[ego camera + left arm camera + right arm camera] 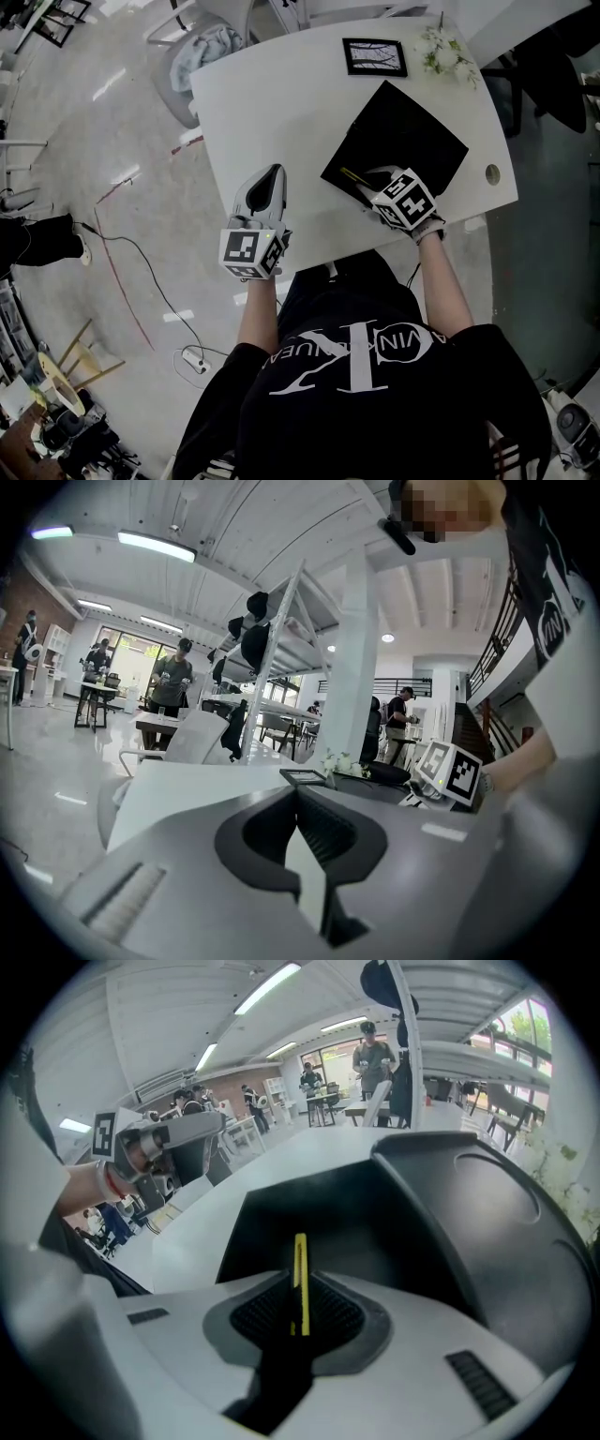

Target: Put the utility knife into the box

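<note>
The pads of our right gripper point(300, 1285) are clamped on the utility knife point(300, 1252). It is a thin yellow strip standing on edge between them, with its free end reaching past the tips toward 12 o'clock in the right gripper view. That end sits over the dark inside of the box point(375, 1227). We cannot tell whether it touches the box floor.

In the head view the knife point(353, 175) points toward 10 o'clock from the right gripper point(373, 186), just inside the near corner of the box point(417, 141). The box lies at about 1 o'clock from us on the white table point(281, 94).

The pads of our left gripper point(302, 803) meet at their tips with nothing between them. It hangs over the near table edge at 11 o'clock point(271, 178), well apart from the box.

We judge the step in hand to be the placing itself: the knife is gripped and already brought to the box, but not yet let go. The next move calls for us to lower the right gripper until the knife rests on the box floor. We should keep it clear of the near wall, then spread the pads and draw back toward 6 o'clock. The left gripper need not help.
</note>
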A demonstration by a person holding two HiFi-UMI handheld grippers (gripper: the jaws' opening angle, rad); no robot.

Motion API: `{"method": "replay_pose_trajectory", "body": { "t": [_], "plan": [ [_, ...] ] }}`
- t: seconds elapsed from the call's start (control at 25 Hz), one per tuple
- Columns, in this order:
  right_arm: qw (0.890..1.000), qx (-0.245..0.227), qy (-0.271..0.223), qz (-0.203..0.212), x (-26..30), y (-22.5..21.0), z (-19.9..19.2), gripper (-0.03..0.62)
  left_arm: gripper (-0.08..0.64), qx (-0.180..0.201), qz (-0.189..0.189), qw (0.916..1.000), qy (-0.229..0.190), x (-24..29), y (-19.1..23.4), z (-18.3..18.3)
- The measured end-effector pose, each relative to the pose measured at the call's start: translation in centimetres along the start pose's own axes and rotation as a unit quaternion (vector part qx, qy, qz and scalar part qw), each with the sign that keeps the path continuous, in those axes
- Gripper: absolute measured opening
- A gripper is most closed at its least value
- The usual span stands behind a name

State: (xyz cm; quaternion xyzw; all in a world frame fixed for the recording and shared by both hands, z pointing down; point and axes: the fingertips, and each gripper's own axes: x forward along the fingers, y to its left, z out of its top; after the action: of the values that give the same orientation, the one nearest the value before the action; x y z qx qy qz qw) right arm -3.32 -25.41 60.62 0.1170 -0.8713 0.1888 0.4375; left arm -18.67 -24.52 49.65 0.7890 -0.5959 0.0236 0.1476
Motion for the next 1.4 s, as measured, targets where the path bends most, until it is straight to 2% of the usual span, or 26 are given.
{"method": "replay_pose_trajectory", "body": {
  "t": [0.44,0.84,1.4],
  "plan": [
    [0.999,0.025,-0.035,-0.019,-1.2,0.0,0.9,0.049,0.011,-0.012,-0.004,0.9999,-0.003,-0.4,-0.1,0.2],
    [0.996,0.034,-0.055,-0.053,-3.3,0.2,0.7,0.044,0.011,-0.007,-0.027,0.9996,-0.008,-0.3,-0.8,0.7],
    [0.981,0.046,-0.135,-0.13,-8.1,-0.5,1.0,0.025,0.011,-0.001,-0.062,0.998,-0.013,0.4,-2.6,2.3]
  ]
}}
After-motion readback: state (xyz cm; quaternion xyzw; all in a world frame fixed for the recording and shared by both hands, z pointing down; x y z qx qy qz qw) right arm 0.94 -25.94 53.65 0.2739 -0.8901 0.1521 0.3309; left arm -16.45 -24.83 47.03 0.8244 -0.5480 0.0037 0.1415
